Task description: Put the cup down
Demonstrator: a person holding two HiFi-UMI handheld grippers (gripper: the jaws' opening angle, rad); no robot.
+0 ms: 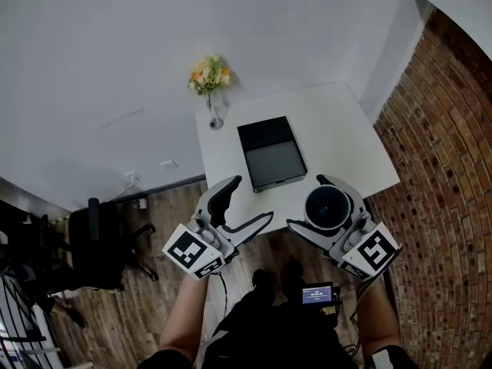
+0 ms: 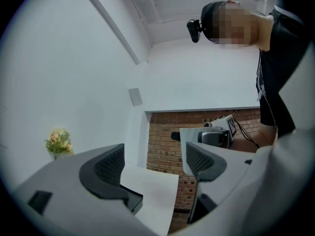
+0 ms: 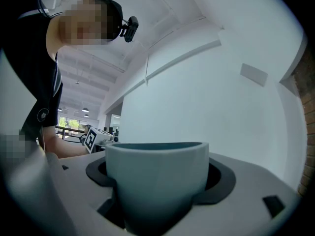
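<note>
My right hand-held gripper (image 1: 306,201) is clamped on the teal cup (image 1: 327,207), holding it upright at the bench's (image 1: 338,129) near edge. My left hand-held gripper (image 1: 253,198) gapes wide, empty, at that same edge.

A table (image 1: 346,137) stands in a corner, with a wall (image 1: 231,21) behind it and a brick wall (image 1: 446,167) to its right. A vase of flowers (image 1: 209,79) sits at its far left corner, and a flat box (image 1: 270,153) lies near the middle. The cup (image 1: 327,206) sits between the right gripper's (image 1: 307,201) jaws at the table's near edge, nearer than the box and to its right. The left gripper (image 1: 252,198) hovers at the near left corner. A chair (image 1: 96,244) stands on the floor (image 1: 154,206) to the left.
</note>
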